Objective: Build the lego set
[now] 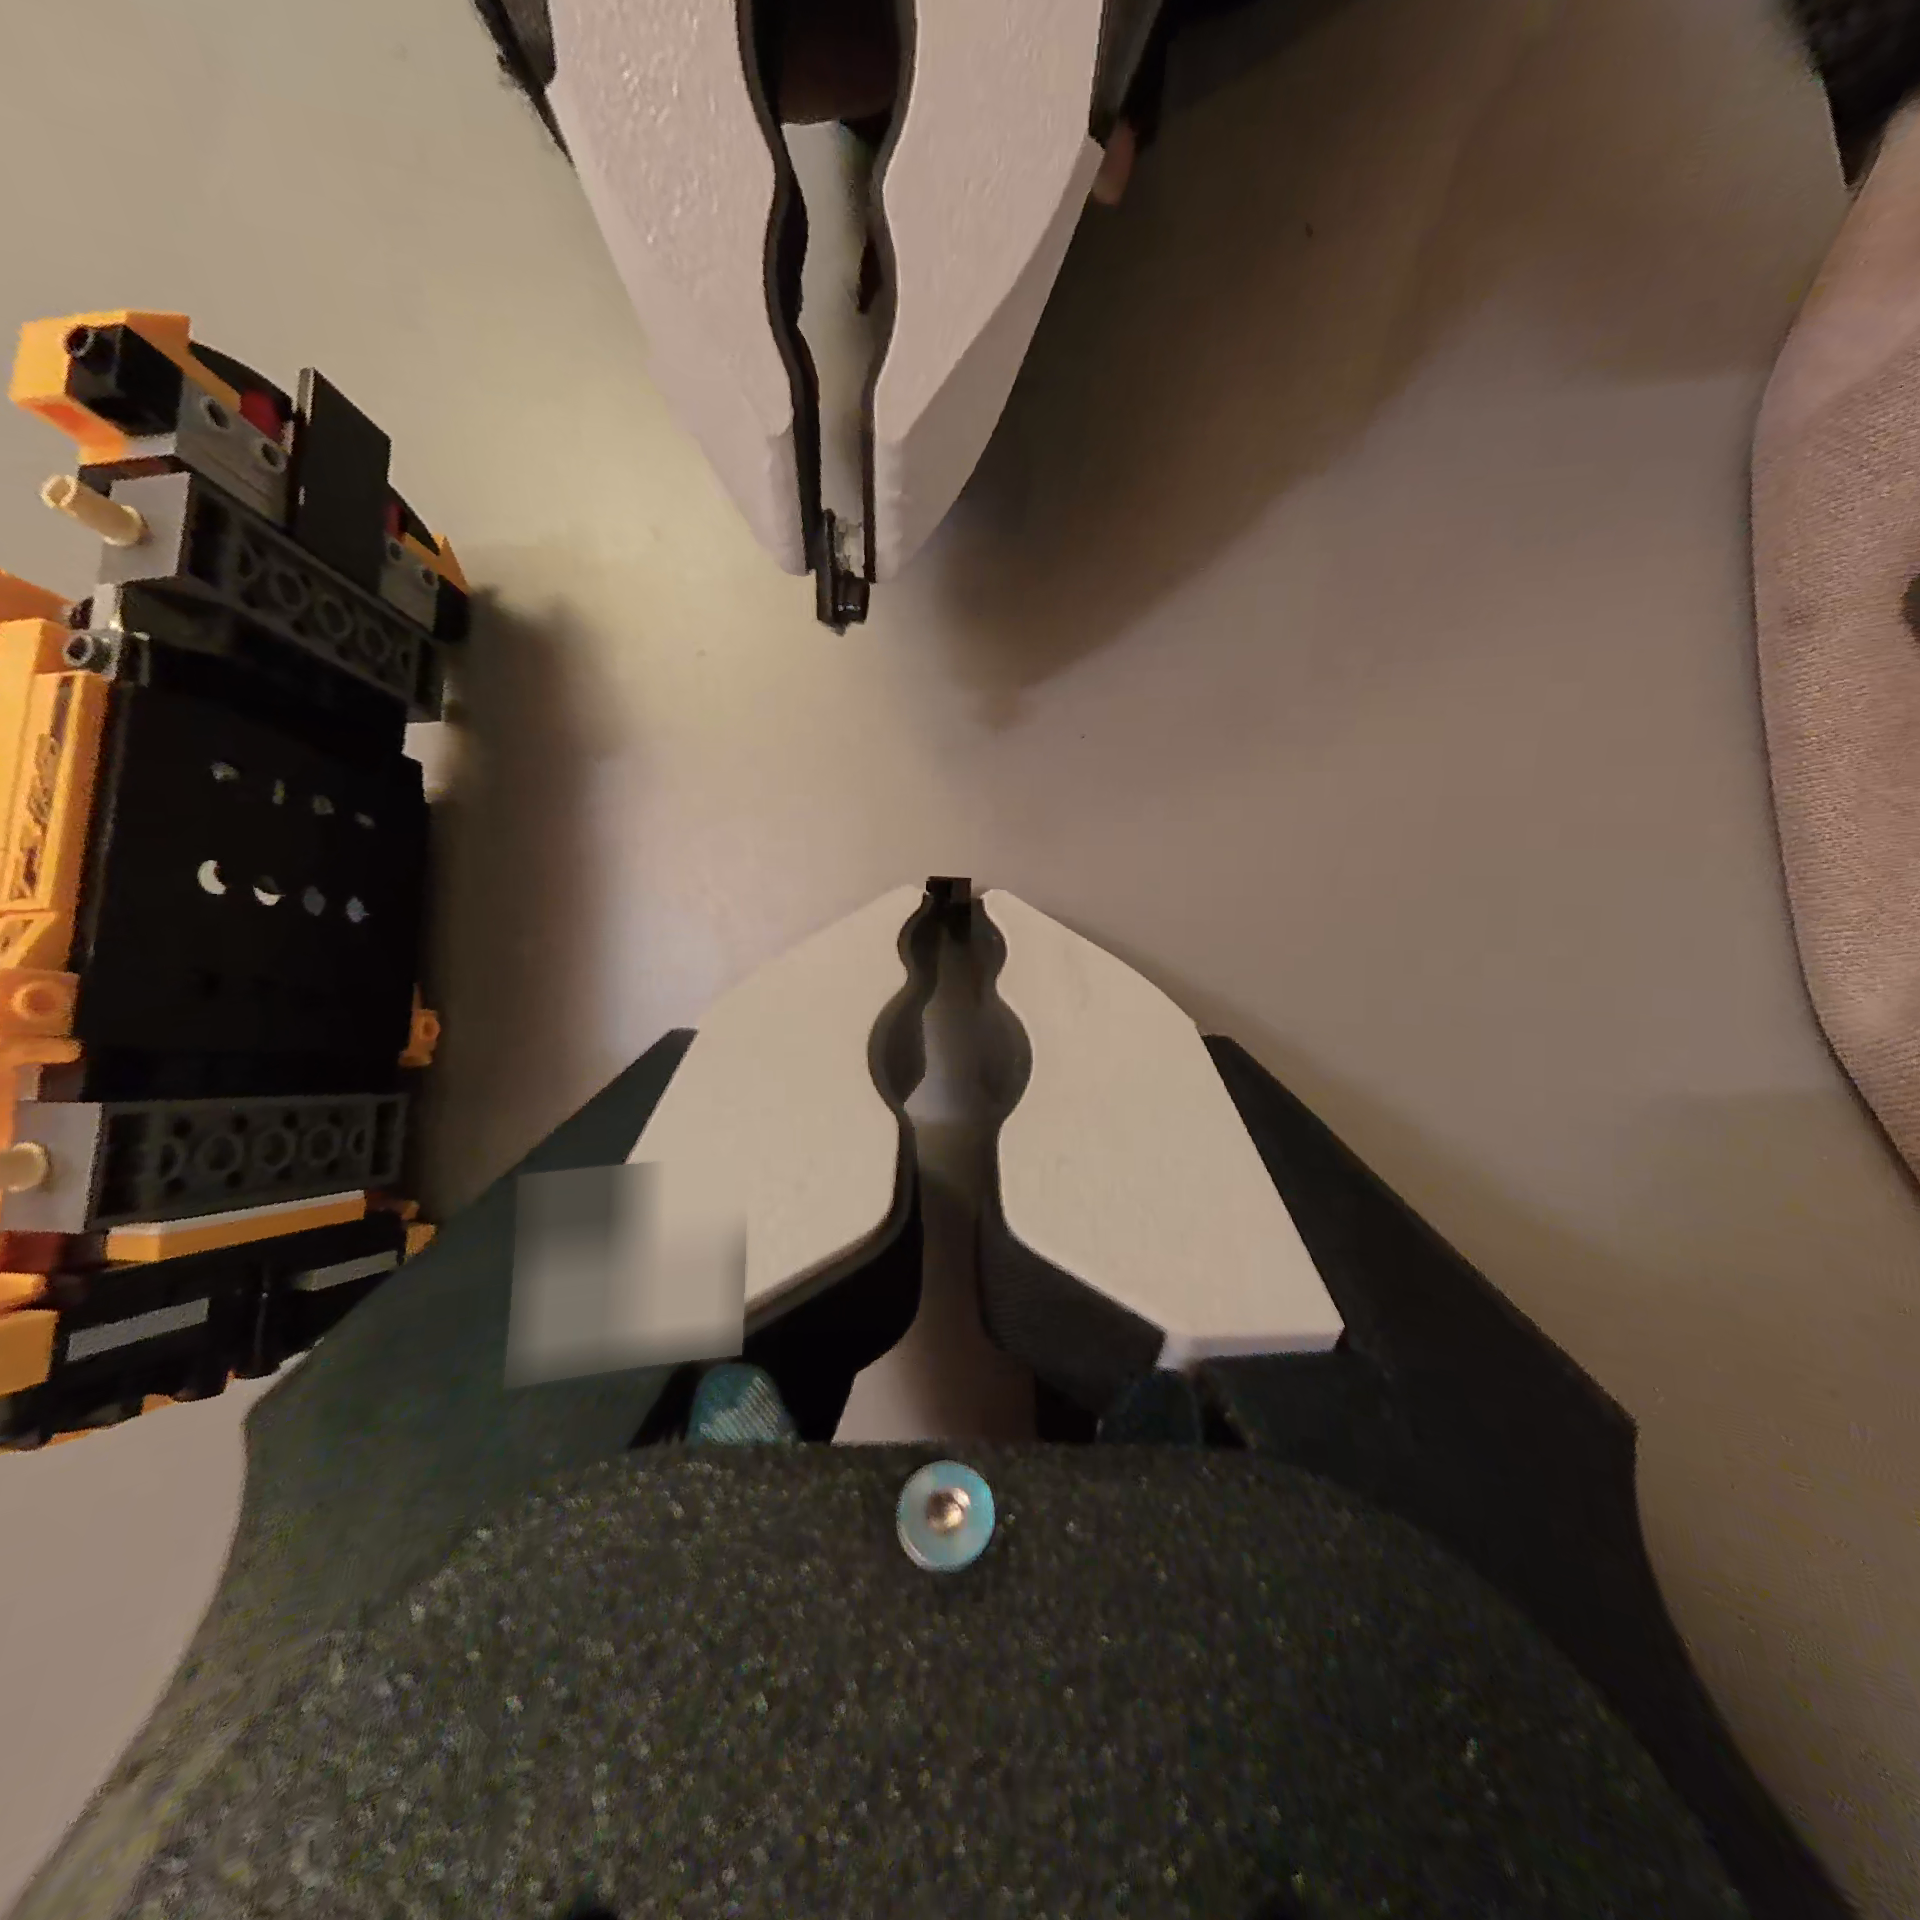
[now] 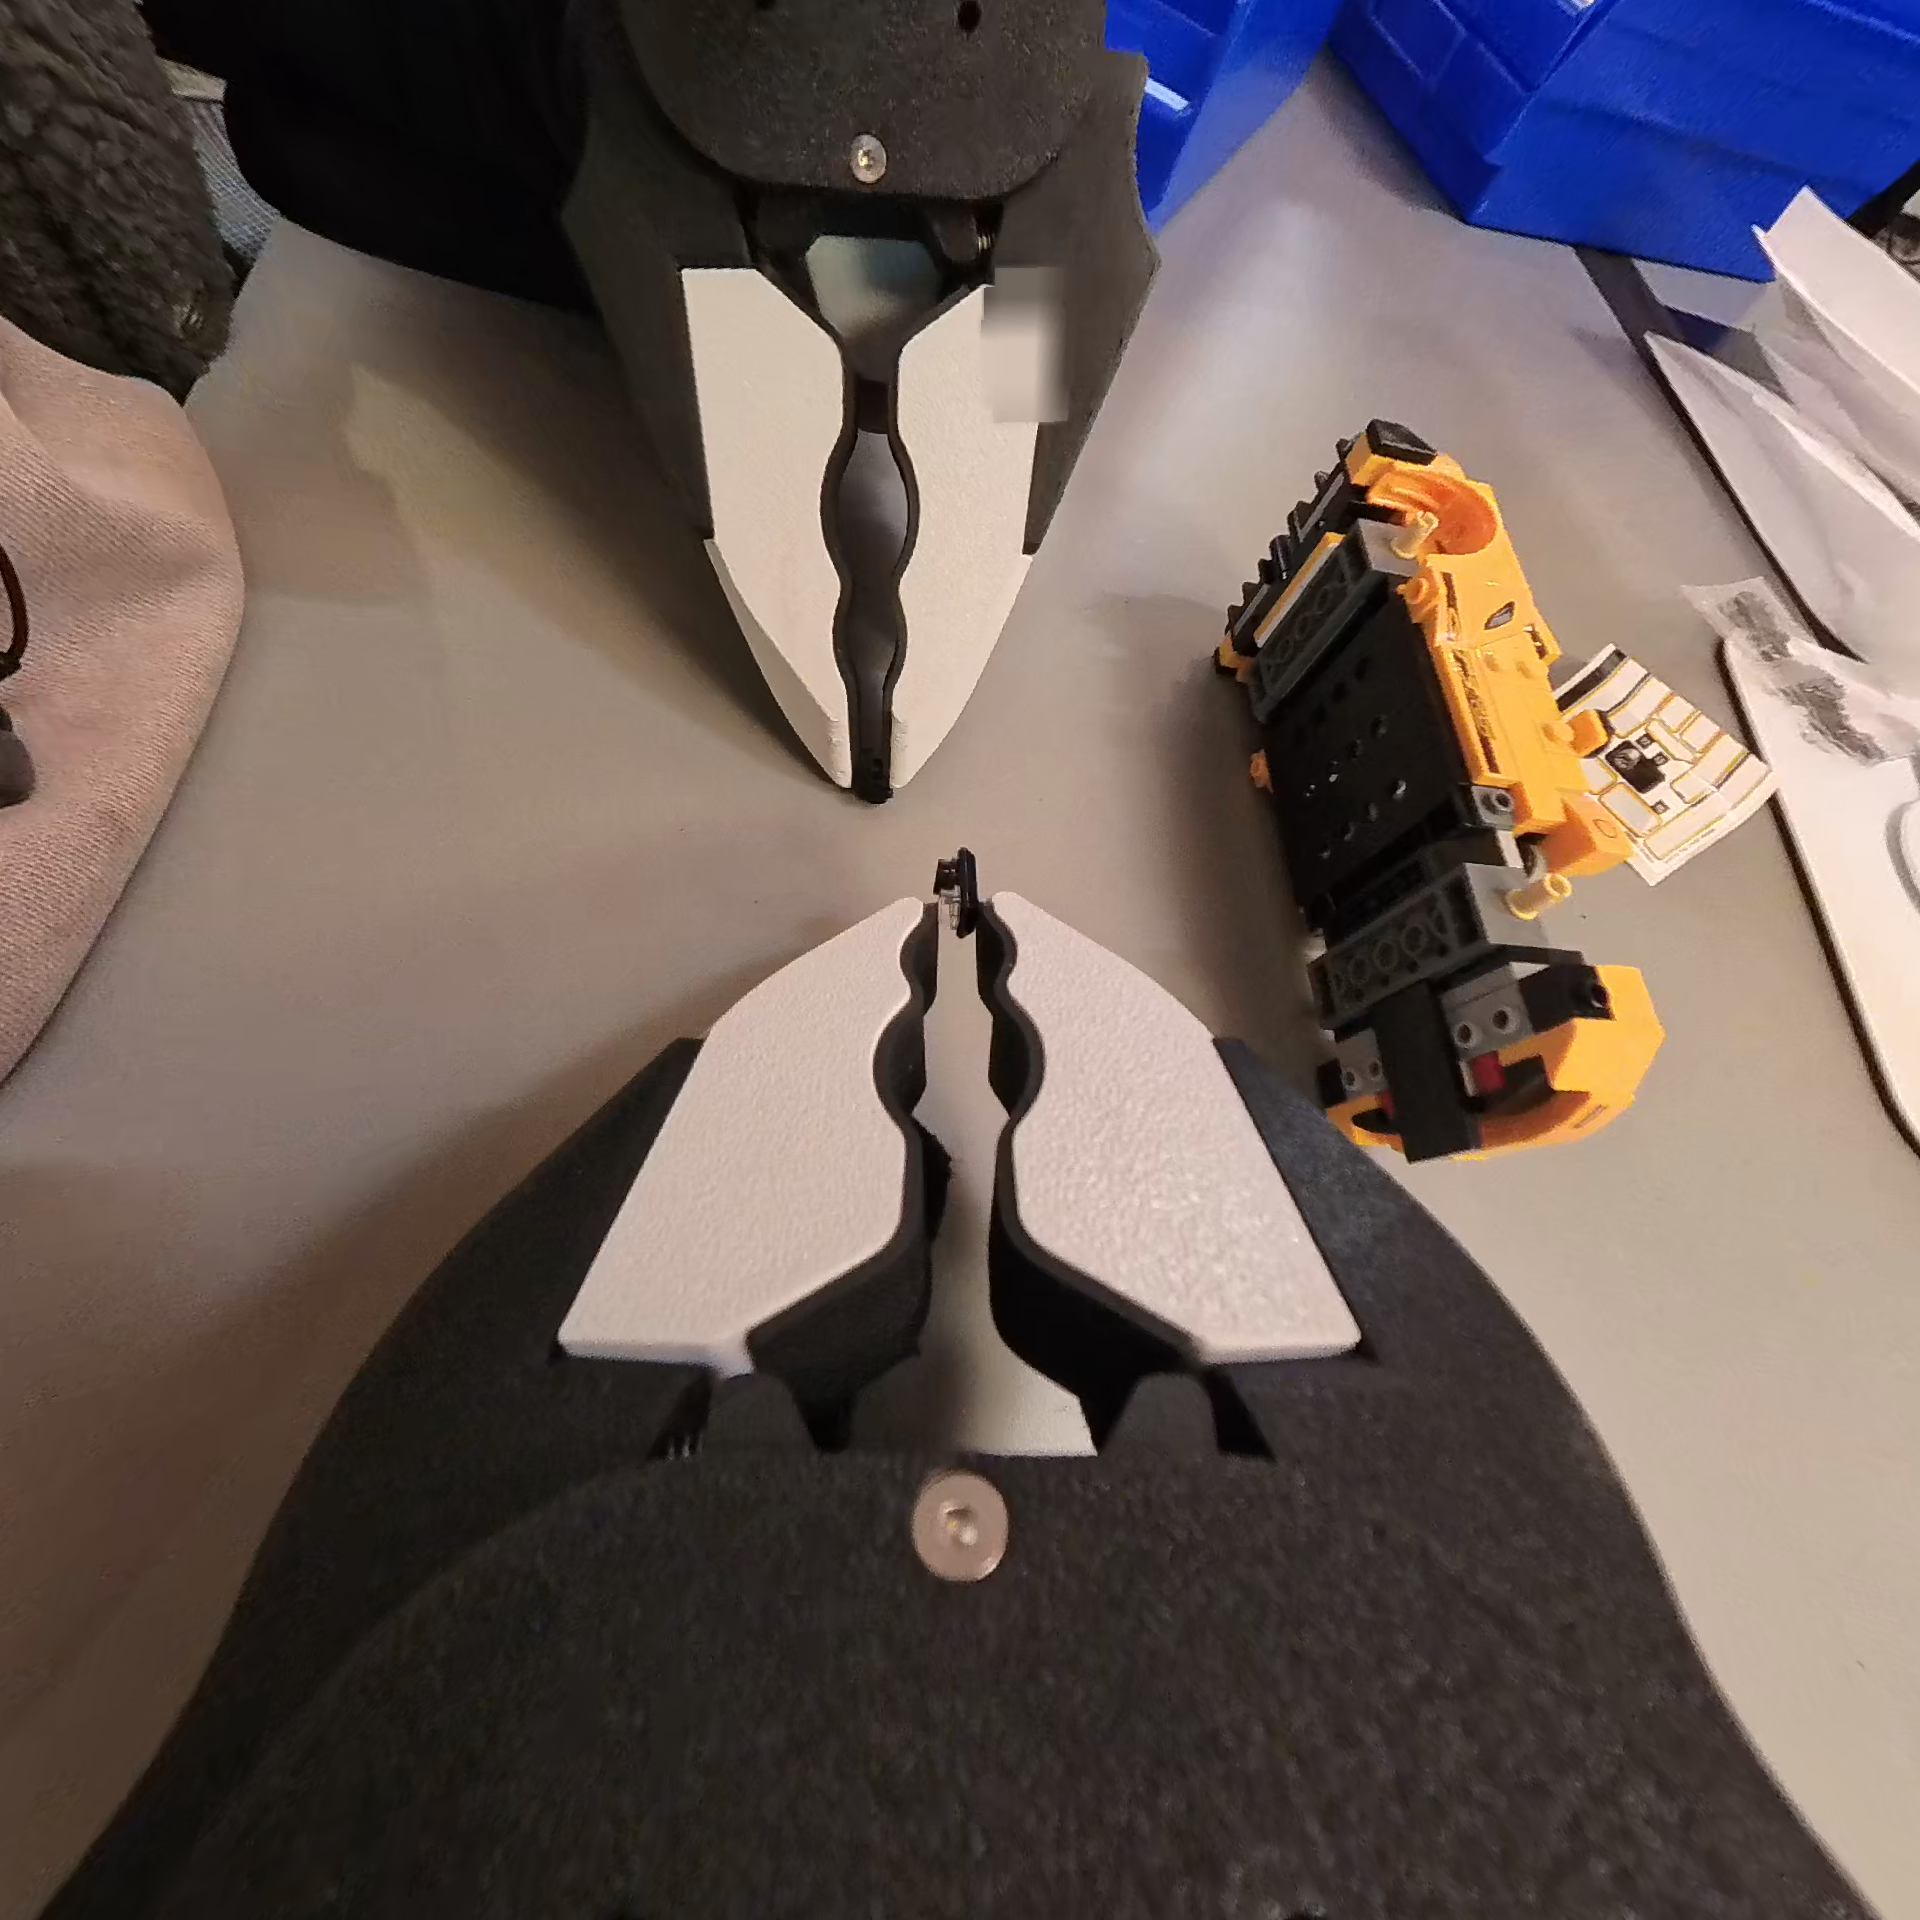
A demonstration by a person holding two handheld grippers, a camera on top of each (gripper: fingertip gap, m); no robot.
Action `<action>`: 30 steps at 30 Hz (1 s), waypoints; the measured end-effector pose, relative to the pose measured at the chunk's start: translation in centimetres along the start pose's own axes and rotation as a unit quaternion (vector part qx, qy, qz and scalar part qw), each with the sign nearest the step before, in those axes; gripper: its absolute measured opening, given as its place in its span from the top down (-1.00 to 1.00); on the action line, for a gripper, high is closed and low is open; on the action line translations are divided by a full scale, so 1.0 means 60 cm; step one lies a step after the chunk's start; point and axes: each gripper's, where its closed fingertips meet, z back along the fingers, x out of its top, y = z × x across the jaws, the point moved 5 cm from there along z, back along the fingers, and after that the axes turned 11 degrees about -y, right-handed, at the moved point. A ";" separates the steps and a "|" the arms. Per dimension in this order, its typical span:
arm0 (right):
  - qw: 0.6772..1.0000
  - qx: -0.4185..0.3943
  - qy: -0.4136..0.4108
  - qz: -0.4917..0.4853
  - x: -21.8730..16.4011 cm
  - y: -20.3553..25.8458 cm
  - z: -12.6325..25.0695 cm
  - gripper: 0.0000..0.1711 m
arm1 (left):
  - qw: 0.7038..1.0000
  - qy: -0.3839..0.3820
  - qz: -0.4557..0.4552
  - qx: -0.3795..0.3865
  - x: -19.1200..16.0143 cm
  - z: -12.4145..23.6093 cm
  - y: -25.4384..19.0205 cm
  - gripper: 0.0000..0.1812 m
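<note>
My left gripper (image 1: 950,896) is shut on a small black lego piece (image 1: 948,889) at its tips. My right gripper (image 2: 956,906) is shut on a small black piece with a clear part (image 2: 954,883). The two grippers face each other tip to tip above the grey table, a short gap apart. The right gripper also shows in the left wrist view (image 1: 844,592), and the left gripper in the right wrist view (image 2: 871,774). The orange and black lego vehicle (image 1: 208,852) lies on its side at the left; it also shows in the right wrist view (image 2: 1423,790), at the right.
A pink cloth (image 2: 94,665) lies at the left, also seen in the left wrist view (image 1: 1849,665). Blue bins (image 2: 1558,94) stand at the back right. A sticker sheet (image 2: 1652,758) and white papers (image 2: 1829,436) lie beyond the vehicle. Spacing between my two grippers at the tips: around 6 centimeters.
</note>
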 end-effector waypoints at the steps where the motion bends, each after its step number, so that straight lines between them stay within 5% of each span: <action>1: 1.000 0.000 -0.001 0.000 0.001 0.000 0.001 0.92 | 1.000 -0.001 0.004 -0.001 0.000 0.000 0.000 0.95; 19: 0.997 -0.020 -0.075 -0.018 0.031 -0.008 0.020 0.92 | 0.975 -0.182 0.125 0.038 0.046 0.047 0.039 0.95; 30: 0.999 0.010 -0.041 -0.020 0.018 0.007 0.011 0.92 | 0.994 -0.089 0.068 0.010 0.019 0.016 0.011 0.95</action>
